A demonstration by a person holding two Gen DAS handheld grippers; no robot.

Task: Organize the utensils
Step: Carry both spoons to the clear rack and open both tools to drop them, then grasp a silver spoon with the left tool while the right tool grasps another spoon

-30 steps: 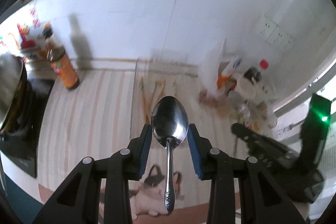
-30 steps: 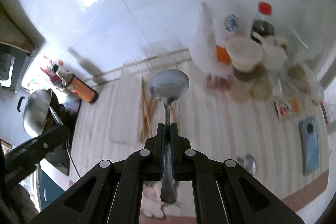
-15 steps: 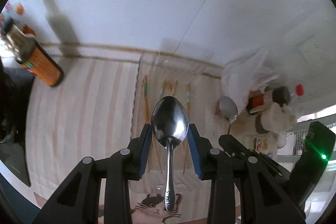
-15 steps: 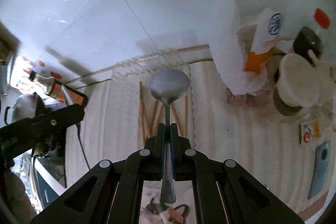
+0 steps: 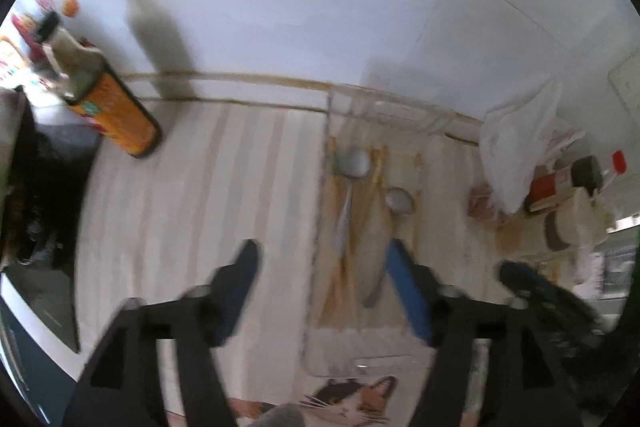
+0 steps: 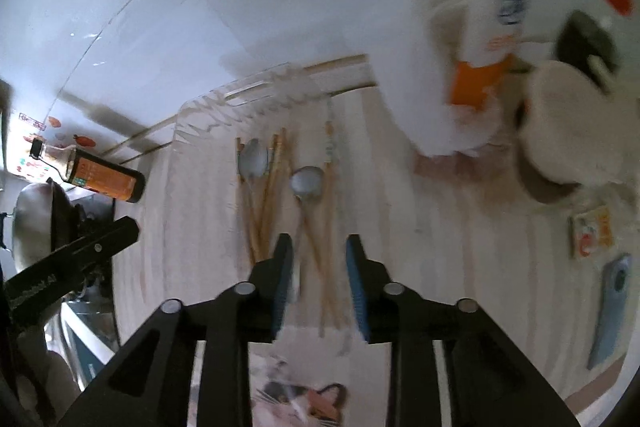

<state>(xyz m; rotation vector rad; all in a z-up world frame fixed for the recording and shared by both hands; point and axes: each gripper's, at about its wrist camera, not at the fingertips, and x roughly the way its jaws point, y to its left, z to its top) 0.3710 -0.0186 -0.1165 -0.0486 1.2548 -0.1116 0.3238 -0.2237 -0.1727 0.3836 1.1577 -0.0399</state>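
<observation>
Left claw [image 5: 320, 267] wide apart, holding nothing. Two spoons [image 5: 354, 165] lying in the clear tray [image 5: 420, 115] among chopsticks [image 5: 376, 187]. Right claw [image 6: 318, 259] apart too, above the tray. Might bump chopsticks and knock spoons crooked.

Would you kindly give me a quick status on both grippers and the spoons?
Left gripper open, empty. Right gripper open, empty. Two spoons lying among chopsticks in clear tray. Nothing in the way.
</observation>
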